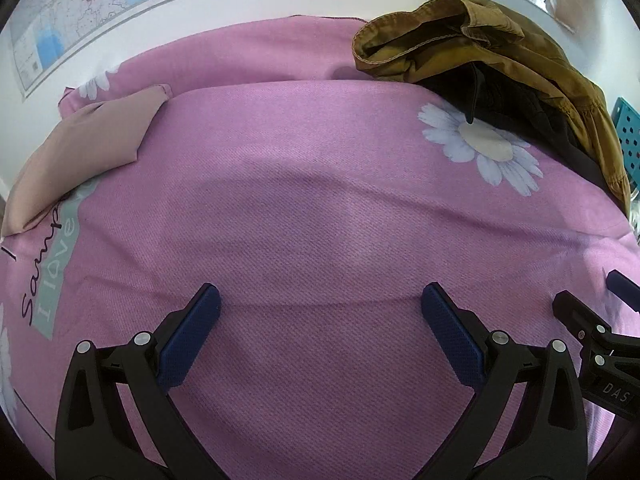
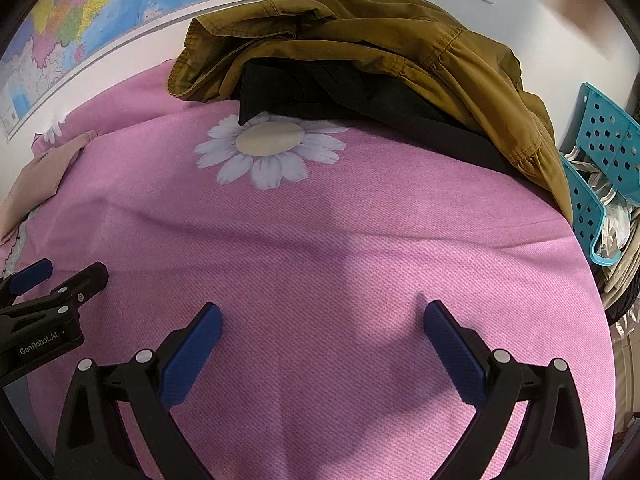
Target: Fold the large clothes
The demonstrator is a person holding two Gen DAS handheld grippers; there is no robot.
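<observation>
Both claws, the left claw (image 1: 320,312) and the right claw (image 2: 322,328), are spread wide with nothing between their bumpy blue pads, low over the pink sheet (image 1: 304,208). It is woven, soft and wrinkly, with a white daisy (image 2: 270,152). At its far edge lies a crumpled brown jacket (image 2: 380,40) over dark cloth (image 2: 360,100). A teal basket with holes (image 2: 600,148) stands off to the right.

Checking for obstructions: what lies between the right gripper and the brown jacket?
In the right wrist view, only pink bedsheet with a daisy print separates the right gripper from the brown jacket.
</observation>
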